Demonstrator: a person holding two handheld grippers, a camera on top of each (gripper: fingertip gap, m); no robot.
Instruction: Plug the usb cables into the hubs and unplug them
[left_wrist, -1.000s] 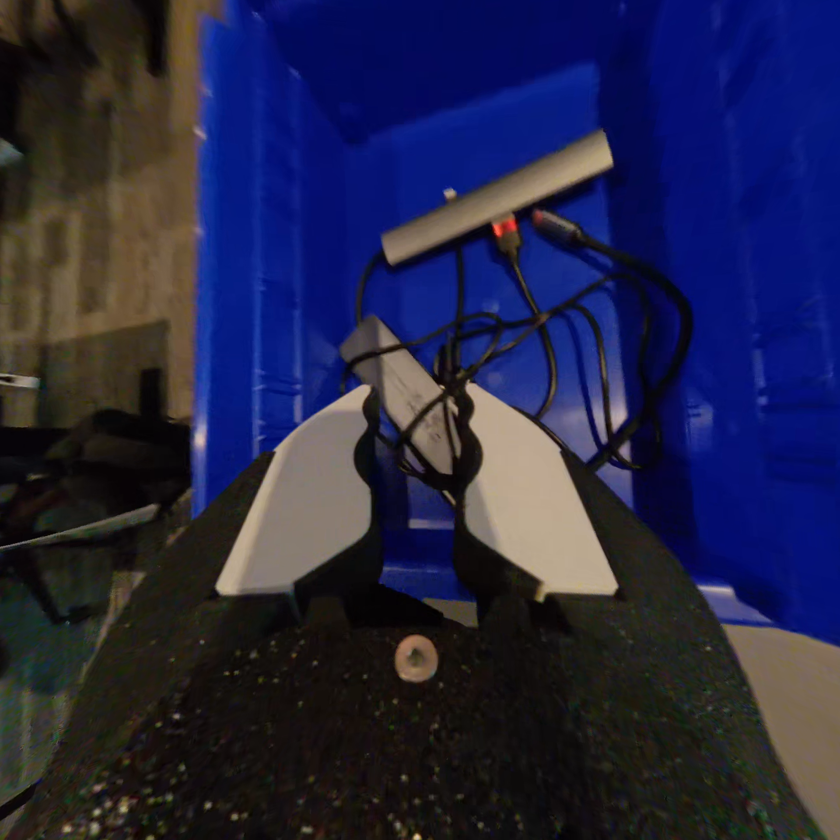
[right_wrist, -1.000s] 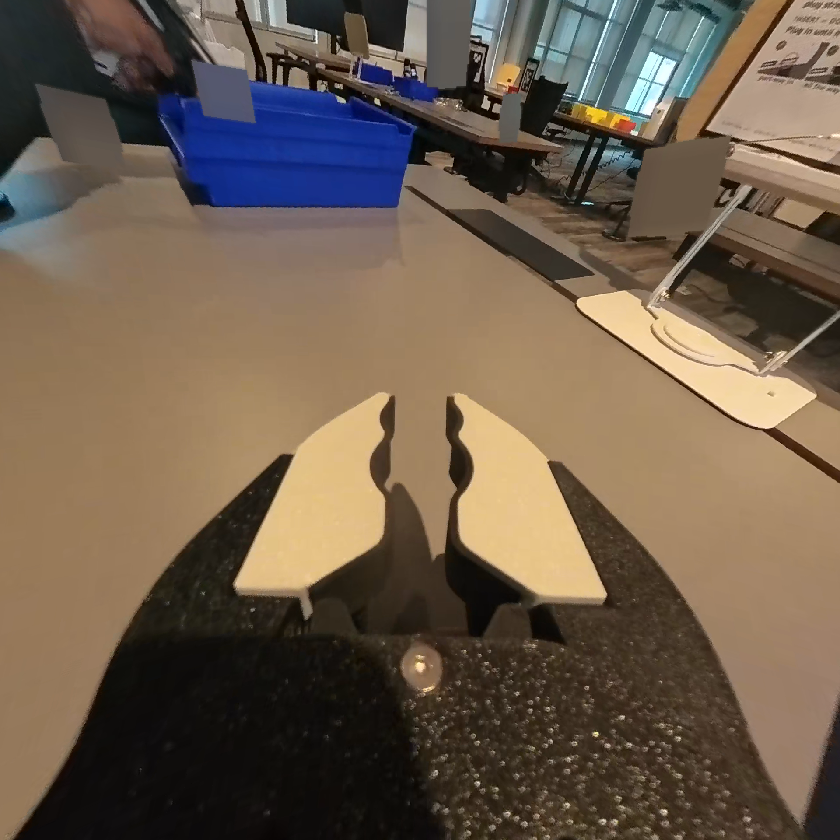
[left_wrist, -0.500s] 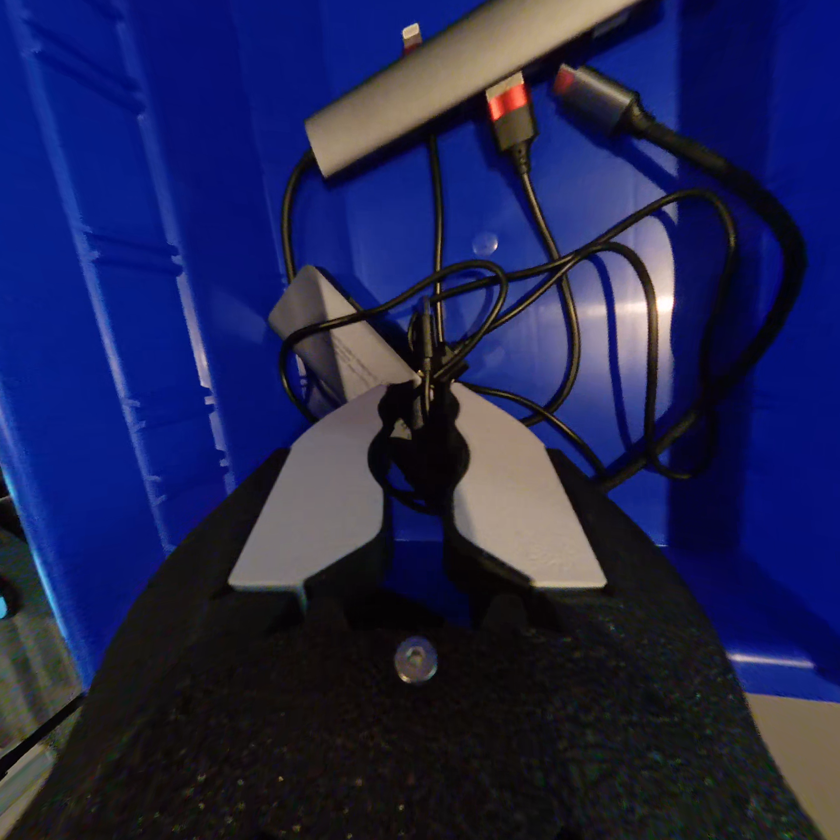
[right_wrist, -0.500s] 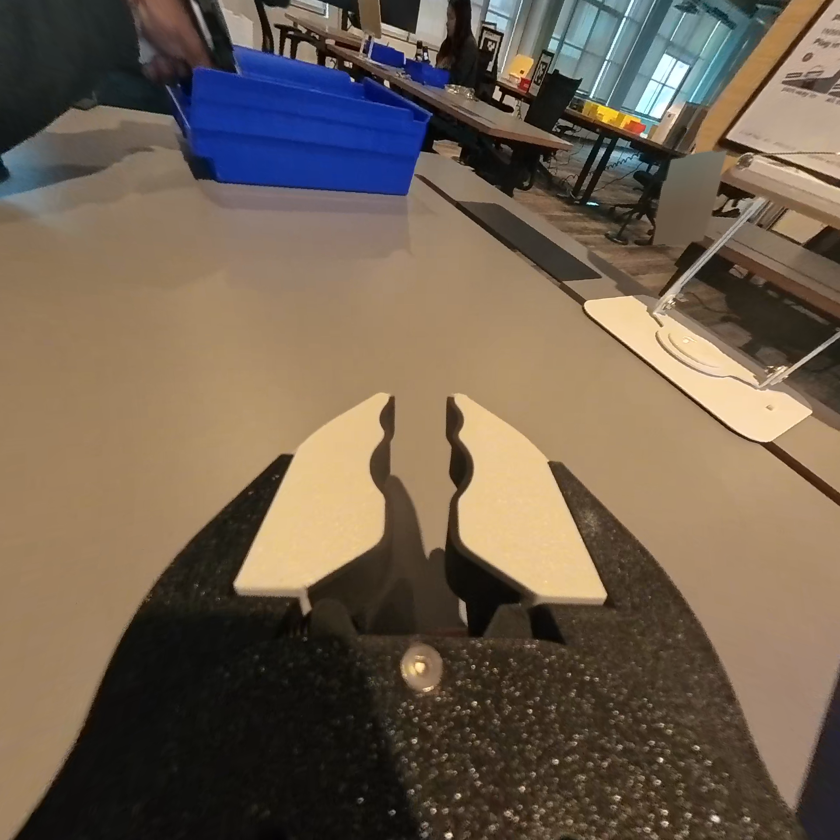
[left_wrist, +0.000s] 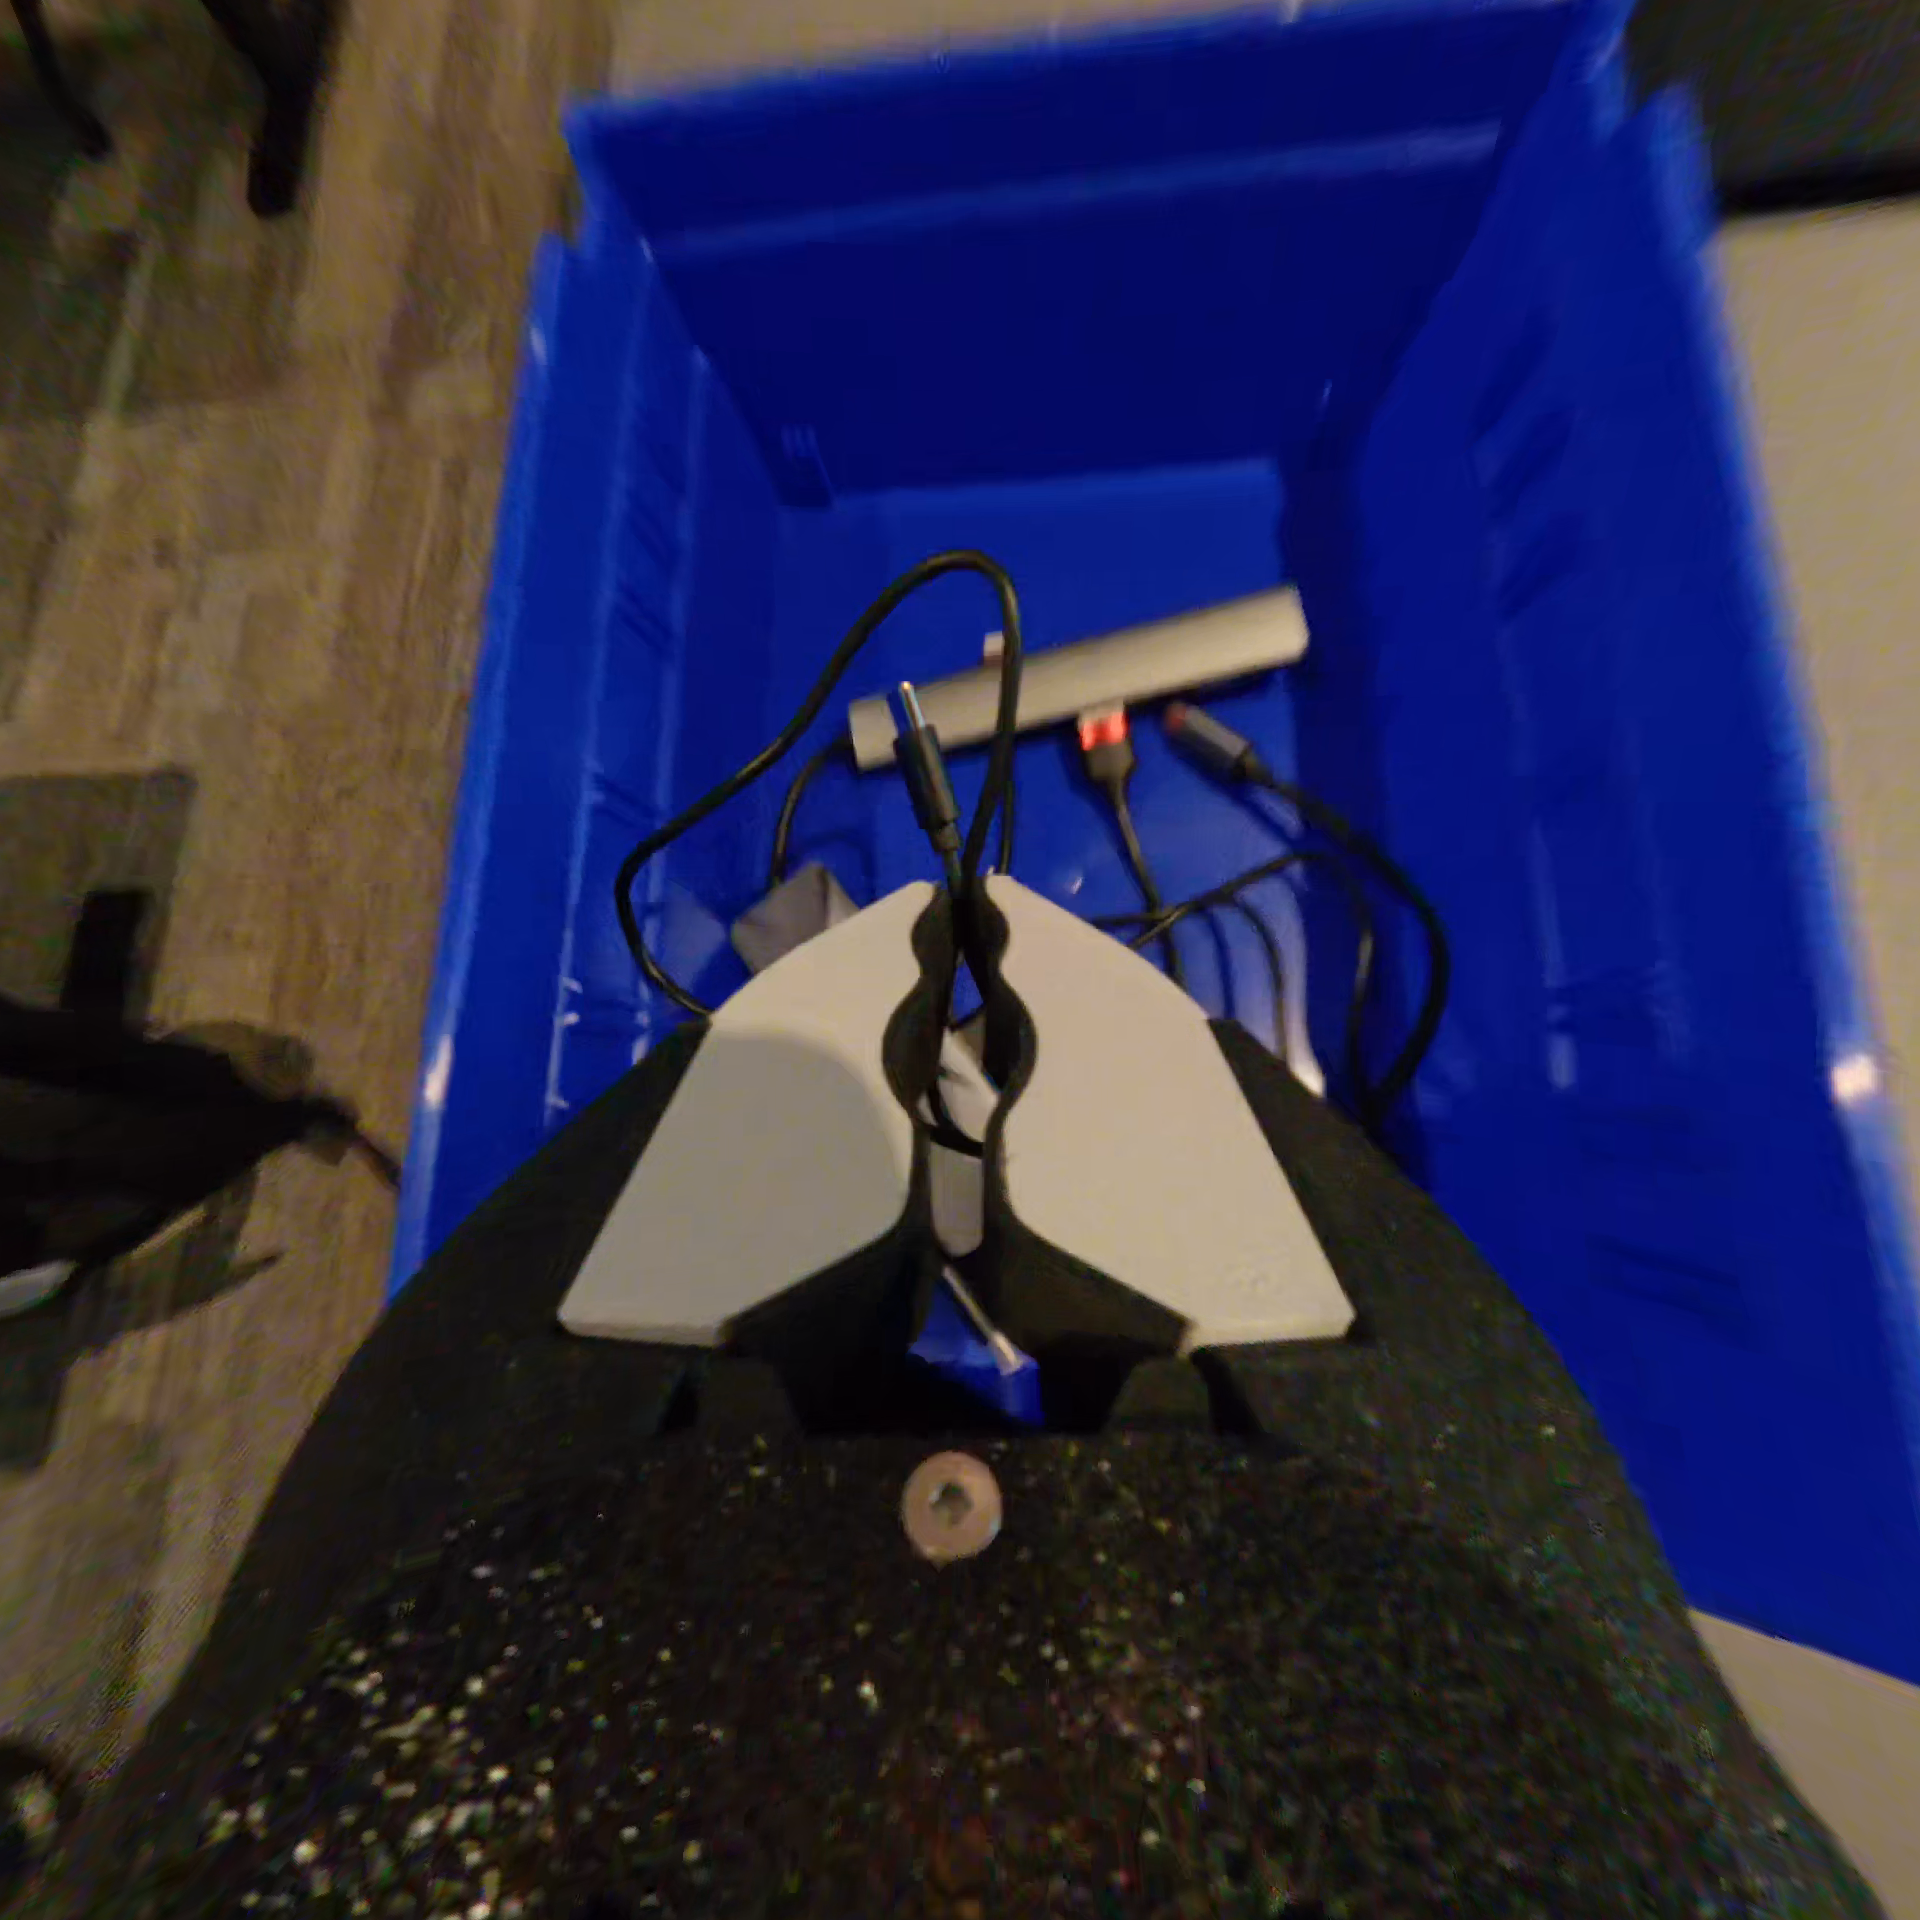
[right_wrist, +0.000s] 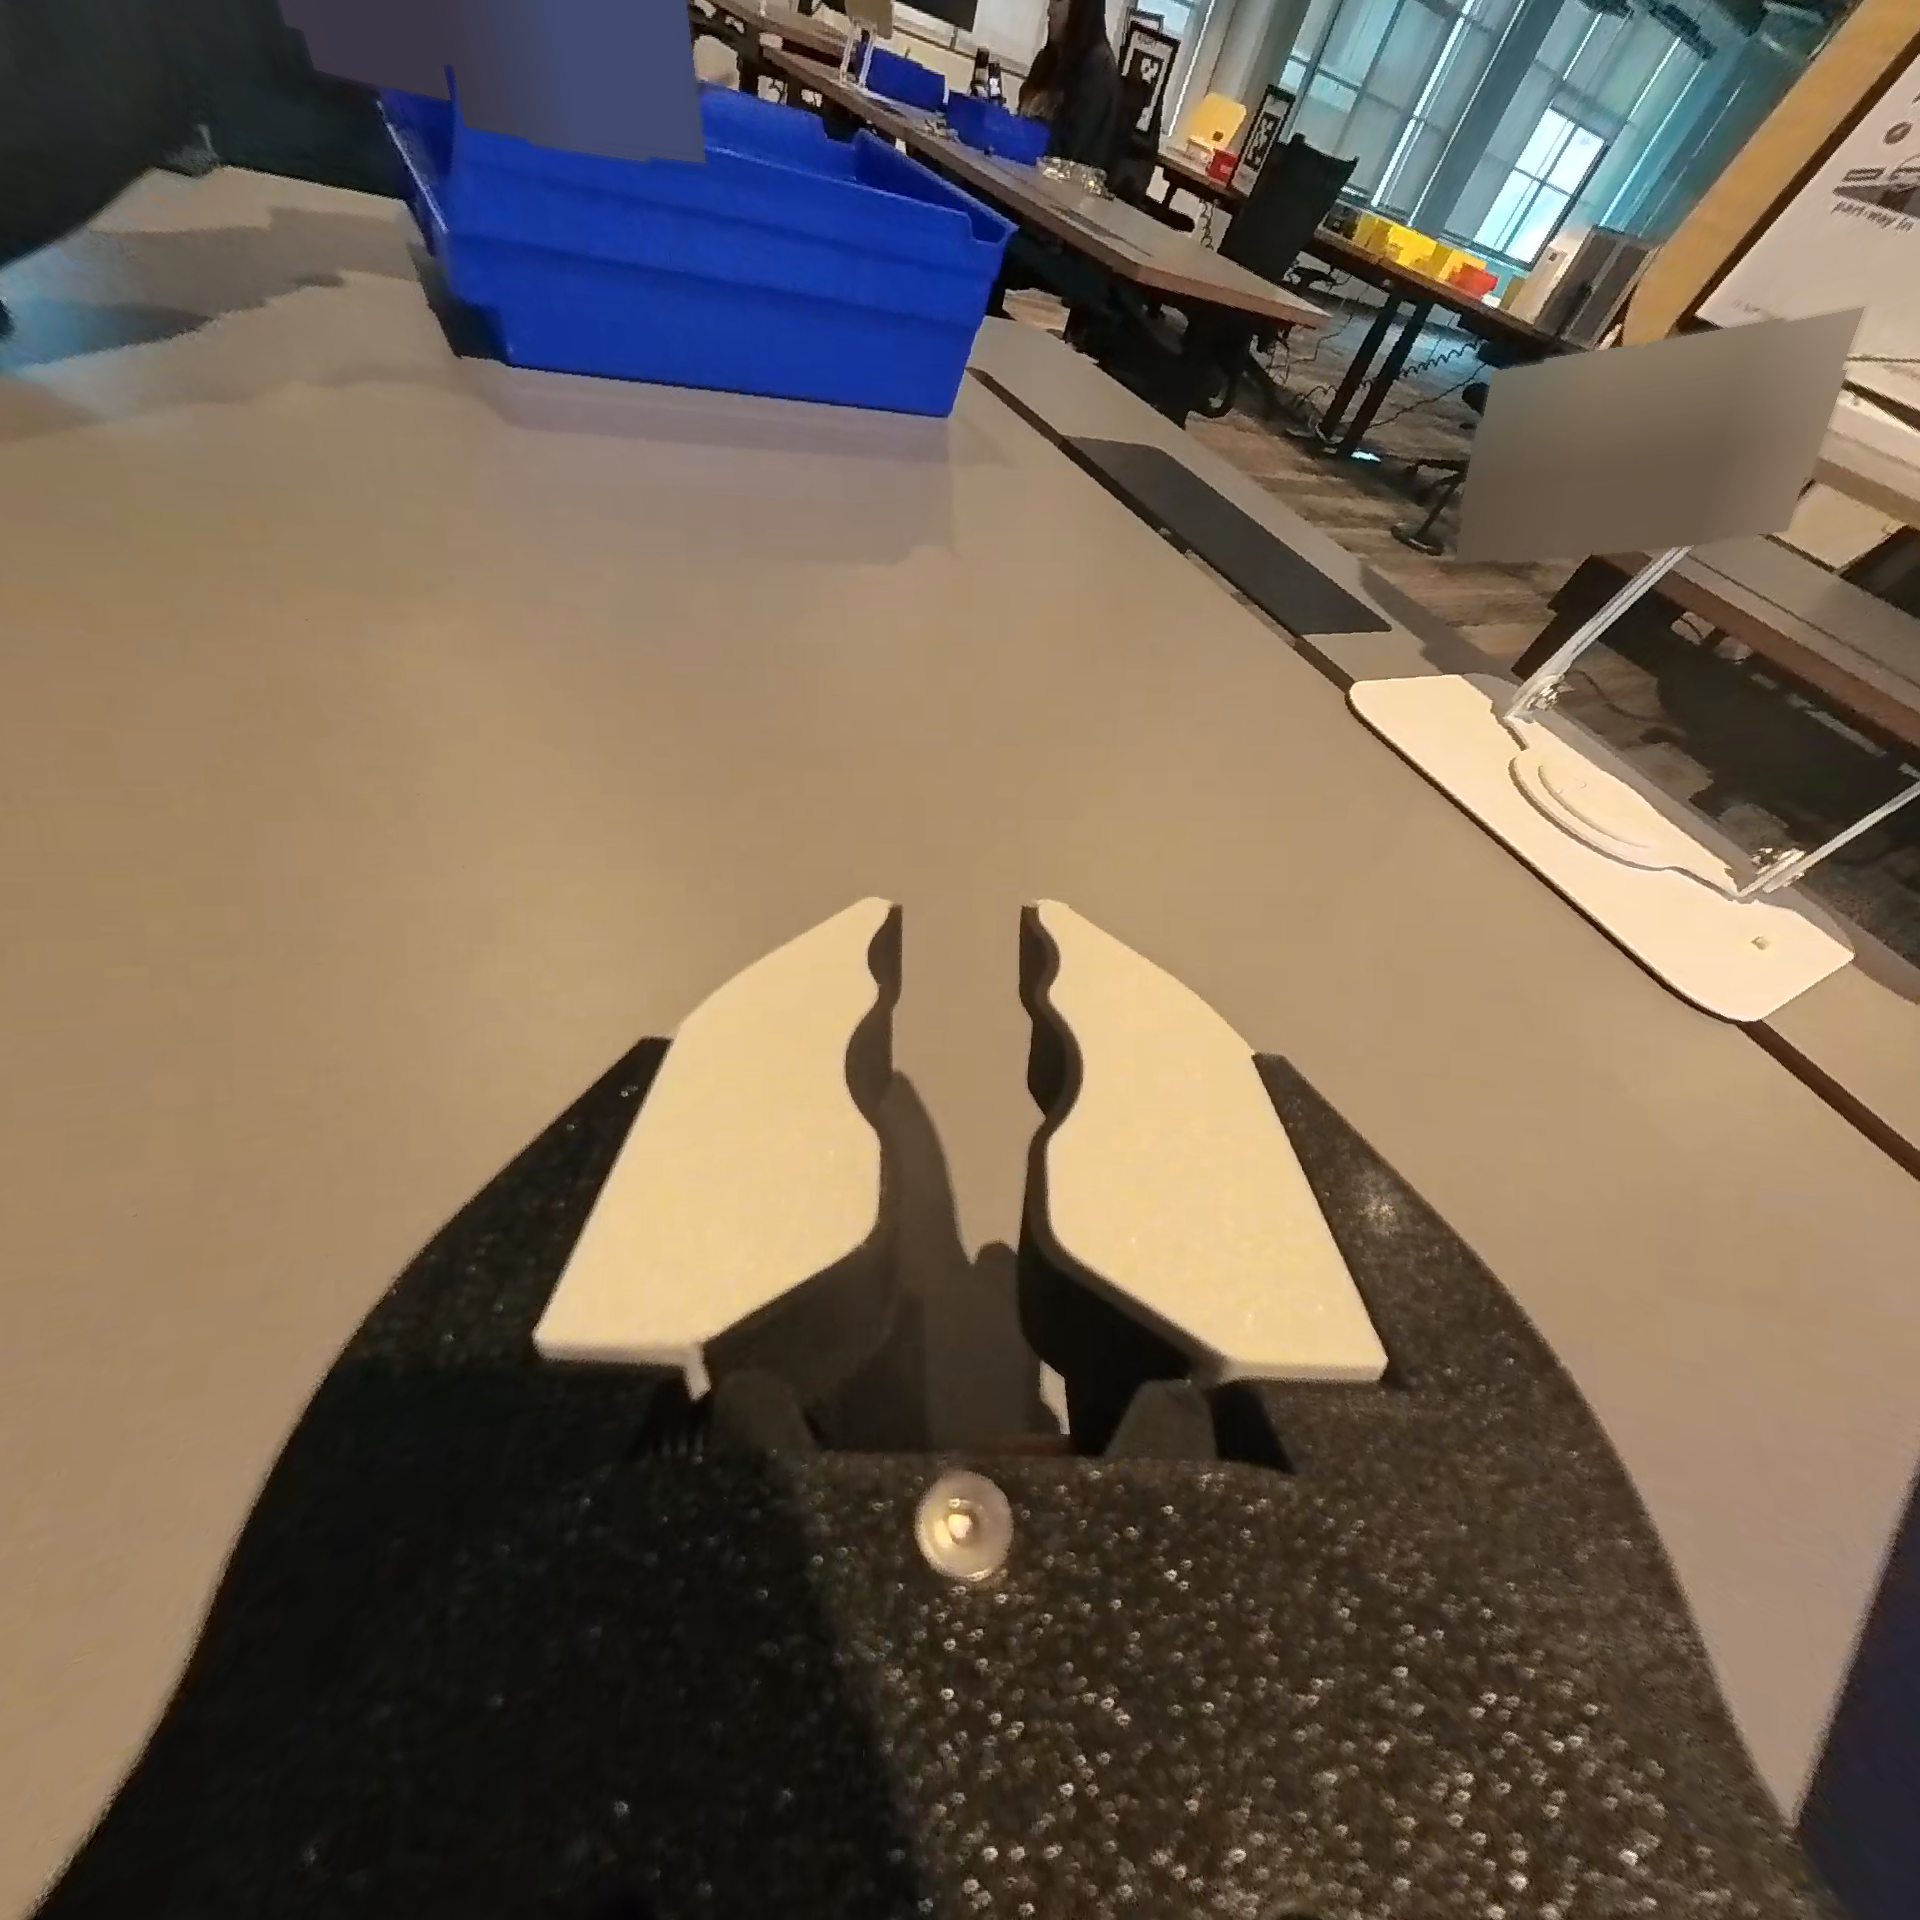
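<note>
left gripper (left_wrist: 961, 899) clamped on black cable (left_wrist: 977, 748); right gripper (right_wrist: 961, 914) parted, idle.

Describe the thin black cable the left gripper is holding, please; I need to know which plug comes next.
The thin black cable is pinched between the shut left gripper above the blue bin. One loop arches above the fingertips; its small black plug with a metal tip points up, unplugged, in front of the grey hub.

The left tongs (left_wrist: 961, 899) closed on the thin black cable (left_wrist: 831, 665) and rose from deep in the blue bin (left_wrist: 1558, 727), lifting a loop and its loose plug (left_wrist: 920, 753) above the grey hub (left_wrist: 1081, 675). The right tongs (right_wrist: 961, 914) edged nearer the bin.
</note>
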